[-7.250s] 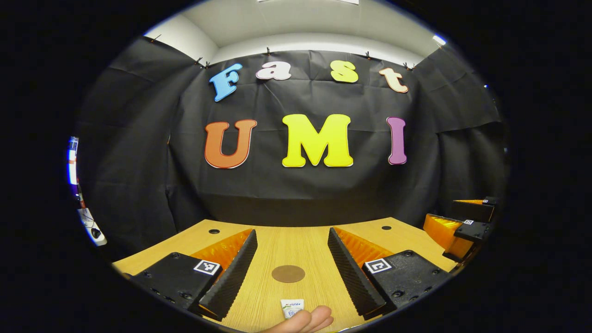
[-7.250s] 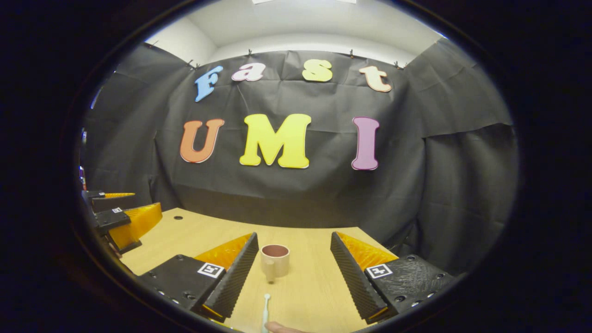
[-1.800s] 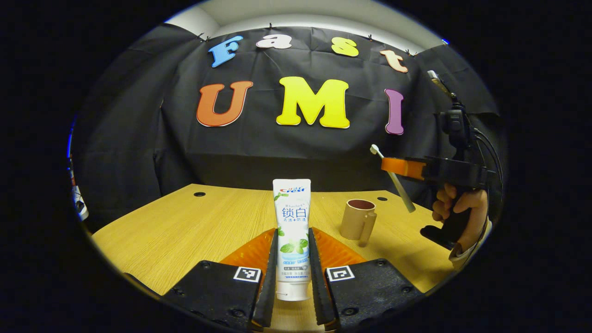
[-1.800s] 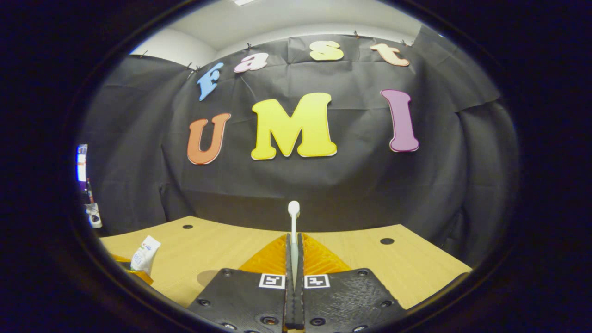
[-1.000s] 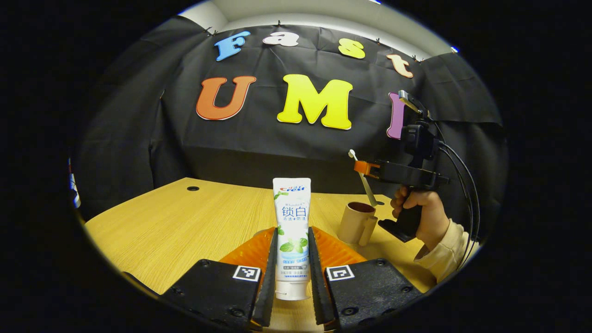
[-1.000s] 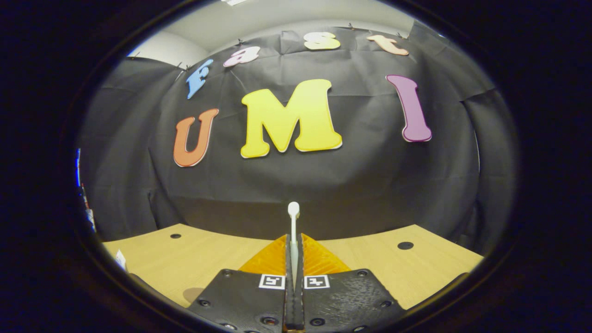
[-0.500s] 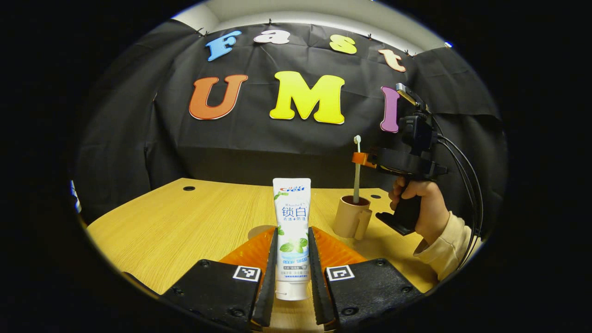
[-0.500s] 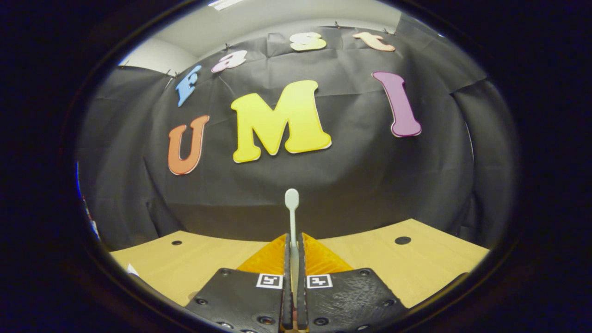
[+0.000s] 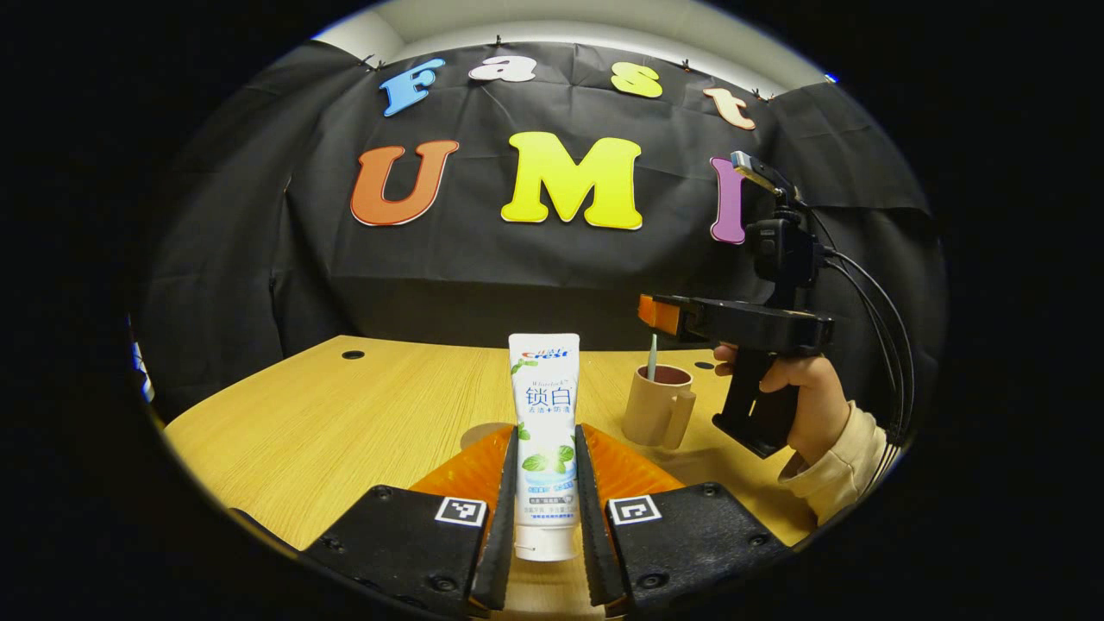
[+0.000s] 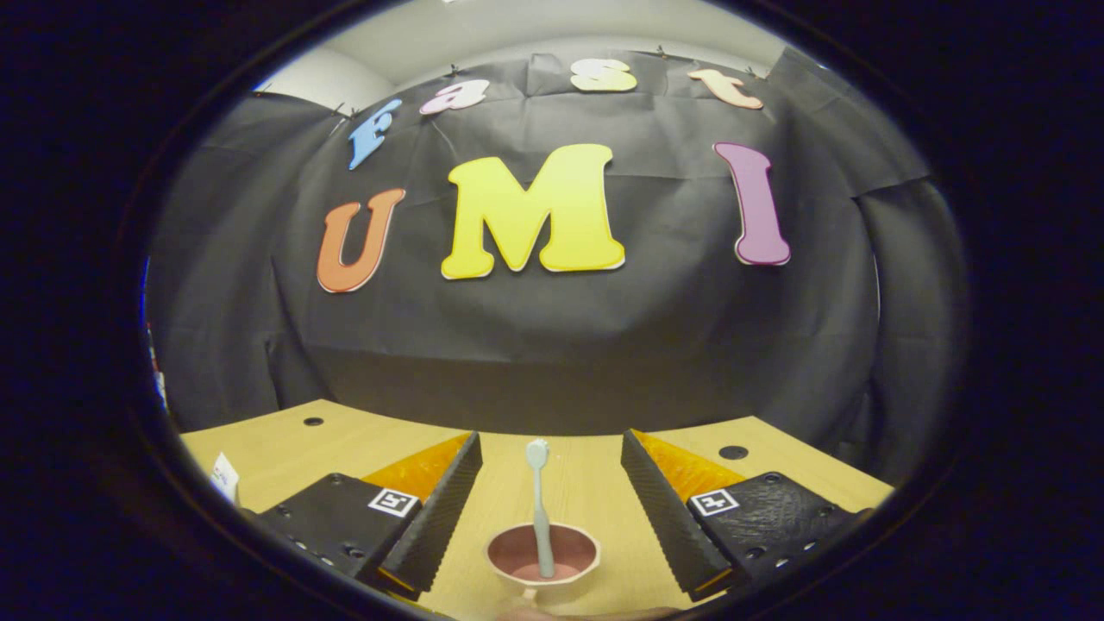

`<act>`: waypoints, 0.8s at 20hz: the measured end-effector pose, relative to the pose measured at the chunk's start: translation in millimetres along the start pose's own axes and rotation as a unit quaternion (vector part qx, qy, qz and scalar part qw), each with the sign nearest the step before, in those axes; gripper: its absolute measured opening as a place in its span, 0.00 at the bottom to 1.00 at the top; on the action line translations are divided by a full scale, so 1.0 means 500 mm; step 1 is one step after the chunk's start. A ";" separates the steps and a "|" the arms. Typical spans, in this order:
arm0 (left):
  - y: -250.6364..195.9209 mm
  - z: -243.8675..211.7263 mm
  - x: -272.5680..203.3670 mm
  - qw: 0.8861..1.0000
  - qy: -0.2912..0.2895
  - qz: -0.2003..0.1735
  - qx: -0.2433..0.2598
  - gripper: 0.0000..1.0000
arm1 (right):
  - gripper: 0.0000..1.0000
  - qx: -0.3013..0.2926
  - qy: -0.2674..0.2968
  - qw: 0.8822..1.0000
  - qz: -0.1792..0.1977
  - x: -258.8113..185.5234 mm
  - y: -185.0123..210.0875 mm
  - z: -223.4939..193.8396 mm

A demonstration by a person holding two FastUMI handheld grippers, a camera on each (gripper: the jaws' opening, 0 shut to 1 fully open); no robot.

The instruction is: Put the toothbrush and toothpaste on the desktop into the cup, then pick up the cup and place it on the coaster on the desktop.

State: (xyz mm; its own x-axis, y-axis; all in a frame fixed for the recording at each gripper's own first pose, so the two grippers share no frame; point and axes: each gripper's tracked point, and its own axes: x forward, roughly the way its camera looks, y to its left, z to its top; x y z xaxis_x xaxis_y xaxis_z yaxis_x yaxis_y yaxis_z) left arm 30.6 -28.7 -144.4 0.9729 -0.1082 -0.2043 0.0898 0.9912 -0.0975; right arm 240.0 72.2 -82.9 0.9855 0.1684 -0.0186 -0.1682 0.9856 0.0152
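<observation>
Your right gripper (image 10: 548, 483) just released: toothbrush (image 10: 540, 509) now stands in cup (image 10: 542, 556). Left gripper (image 9: 545, 483) clenches toothpaste (image 9: 544, 431); bring it to cup next.

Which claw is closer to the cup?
Right. The right claw hangs open just above the cup, toothbrush inside. The left claw sits farther off, gripping the toothpaste.

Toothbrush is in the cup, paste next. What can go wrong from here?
1. The white toothbrush stands loose and upright in the small beige plastic cup; the wide white toothpaste tube may snag on it or fail to fit beside it.
2. The right tool hangs open right over the cup, so the left tool, shut on the tube, may collide with it.
3. The cup looks light; a sideways push could tip it.
</observation>
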 end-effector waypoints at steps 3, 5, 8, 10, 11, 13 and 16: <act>-0.016 0.012 0.015 1.000 -0.001 0.001 0.006 0.37 | 0.97 -0.011 -0.018 1.000 -0.013 -0.039 -0.036 0.014; -0.033 0.031 0.027 1.000 -0.013 0.003 0.018 0.37 | 0.97 -0.016 -0.029 0.999 -0.027 -0.068 -0.072 0.010; -0.084 0.071 0.056 0.999 -0.037 -0.015 0.033 0.37 | 0.97 -0.021 -0.031 0.998 -0.057 -0.117 -0.143 -0.011; -0.122 0.081 0.080 0.999 -0.033 -0.033 0.025 0.37 | 0.97 -0.015 -0.028 0.997 -0.064 -0.147 -0.176 -0.028; -0.141 0.094 0.093 0.998 -0.036 -0.040 0.023 0.37 | 0.97 -0.013 -0.029 0.997 -0.067 -0.161 -0.196 -0.039; -0.164 0.122 0.120 0.998 -0.045 -0.047 0.025 0.37 | 0.97 -0.017 -0.033 0.996 -0.079 -0.184 -0.236 -0.048; -0.204 0.175 0.177 0.996 -0.064 -0.053 0.029 0.37 | 0.96 0.038 -0.021 0.995 -0.090 -0.189 -0.272 -0.068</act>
State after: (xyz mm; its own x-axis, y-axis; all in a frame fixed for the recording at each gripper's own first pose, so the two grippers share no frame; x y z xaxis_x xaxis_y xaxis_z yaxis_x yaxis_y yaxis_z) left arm 126.3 -132.7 -67.1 0.9763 -0.2049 -0.0697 0.2014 0.9780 -0.0542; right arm 168.9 -77.2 -117.1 0.9998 -0.0139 0.0142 0.0125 0.9958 0.0905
